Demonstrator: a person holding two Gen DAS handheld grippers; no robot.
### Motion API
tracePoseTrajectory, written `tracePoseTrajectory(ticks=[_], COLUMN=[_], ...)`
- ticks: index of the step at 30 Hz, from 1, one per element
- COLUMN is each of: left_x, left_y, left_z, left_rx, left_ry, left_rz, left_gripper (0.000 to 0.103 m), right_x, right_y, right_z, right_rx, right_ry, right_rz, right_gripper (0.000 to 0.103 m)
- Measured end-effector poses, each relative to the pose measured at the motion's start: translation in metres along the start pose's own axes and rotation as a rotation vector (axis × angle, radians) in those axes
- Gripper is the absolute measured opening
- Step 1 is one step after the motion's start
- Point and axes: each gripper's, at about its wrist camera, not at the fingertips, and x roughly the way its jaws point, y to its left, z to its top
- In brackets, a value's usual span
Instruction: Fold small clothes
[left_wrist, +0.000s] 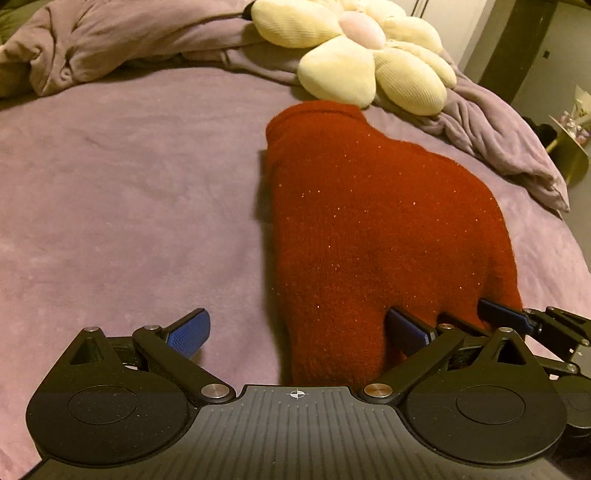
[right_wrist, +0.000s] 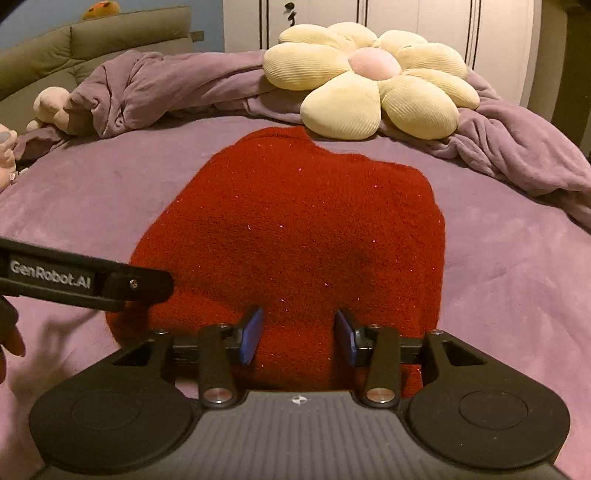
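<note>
A red knit garment (right_wrist: 295, 229) with small glitter flecks lies flat on the purple bed cover (right_wrist: 517, 280); it also shows in the left wrist view (left_wrist: 376, 229). My left gripper (left_wrist: 299, 332) is open wide at the garment's near left corner, its right finger resting on the cloth. My right gripper (right_wrist: 300, 336) is open, its blue pads straddling the garment's near edge. The left gripper's body (right_wrist: 85, 280) shows at the left of the right wrist view, and the right gripper's finger (left_wrist: 506, 317) at the right of the left wrist view.
A cream flower-shaped cushion (right_wrist: 373, 81) lies just beyond the garment, on a rumpled purple blanket (right_wrist: 159, 85) along the far side. Plush toys (right_wrist: 51, 107) sit at the far left. A gold stand (left_wrist: 569, 155) is off the bed's right edge.
</note>
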Motion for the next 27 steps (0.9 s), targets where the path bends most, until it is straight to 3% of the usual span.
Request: tracePoseTrajectory(ticks=[5,8,13,18,27], left_x=[0.006,-0.011,-0.026,-0.008,-0.005], left_y=[0.0,-0.001,-0.01,-0.004,0.01], left_z=[-0.003,-0.003,-0.007,-0.005,-0.009], left_rx=[0.028,0.004,0.139,0.06,-0.03], left_ry=[0.004,-0.001,-0.059,0.006,0.036], left_rz=[0.008,0.014,0.083,0.063,0.026], left_gripper=[0.103,0.103,0.103,0.103,0.103], right_x=[0.005,-0.002,-0.021,-0.008,-0.002], right_y=[-0.004,-0.003,-0.014,-0.018,-0.021], right_z=[-0.003,-0.001,-0.007,-0.014,-0.01], right_rx=[-0.008,0.001,0.052,0.046,0.032], right_ry=[0.013,0.018,0.023,0.081,0.115], right_rz=[0.013,0.015,-0.002,-0.03,-0.011], right_gripper=[0.043,0.043,0.047,0.048,0.054])
